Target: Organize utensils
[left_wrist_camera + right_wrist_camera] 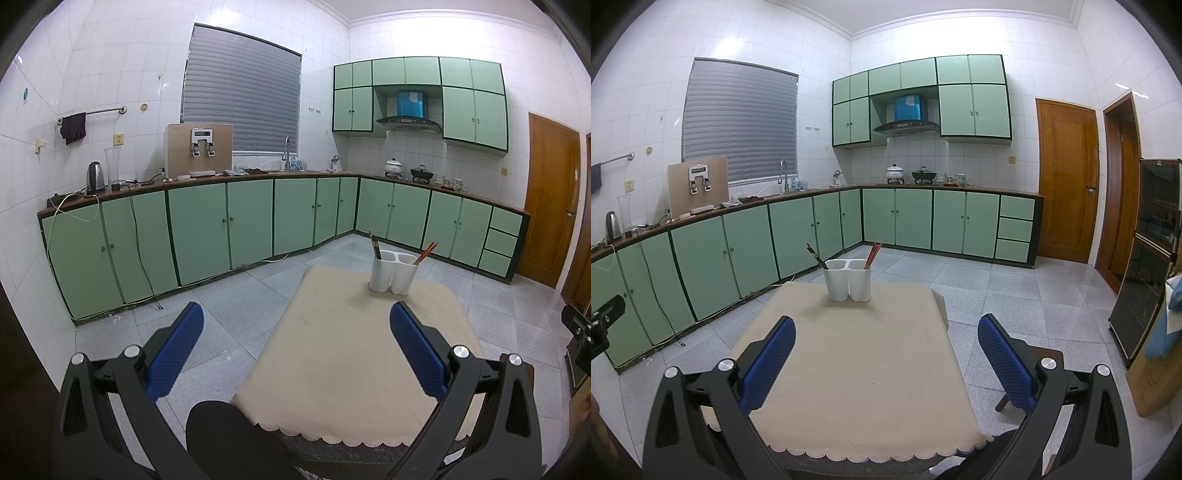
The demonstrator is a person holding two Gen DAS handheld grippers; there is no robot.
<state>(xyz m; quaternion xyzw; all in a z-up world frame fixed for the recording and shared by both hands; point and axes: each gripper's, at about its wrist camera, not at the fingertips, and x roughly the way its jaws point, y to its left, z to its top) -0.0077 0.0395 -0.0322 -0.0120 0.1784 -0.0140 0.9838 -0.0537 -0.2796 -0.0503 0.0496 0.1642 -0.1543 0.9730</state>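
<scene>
A white two-compartment utensil holder (393,272) (848,279) stands at the far end of a table with a beige cloth (354,354) (857,365). Dark chopsticks (375,246) (816,256) lean in its left compartment and reddish chopsticks (426,252) (873,254) in its right one. My left gripper (295,314) is open and empty, held above the near left part of the table. My right gripper (886,325) is open and empty above the near part of the table. Both are well short of the holder.
Green base cabinets (199,229) (912,221) with a cluttered counter run along the far walls. Grey tiled floor (1015,295) surrounds the table. Wooden doors (1067,181) and a dark glass cabinet (1145,258) stand at the right. The other gripper shows at the frame edge (580,332) (605,317).
</scene>
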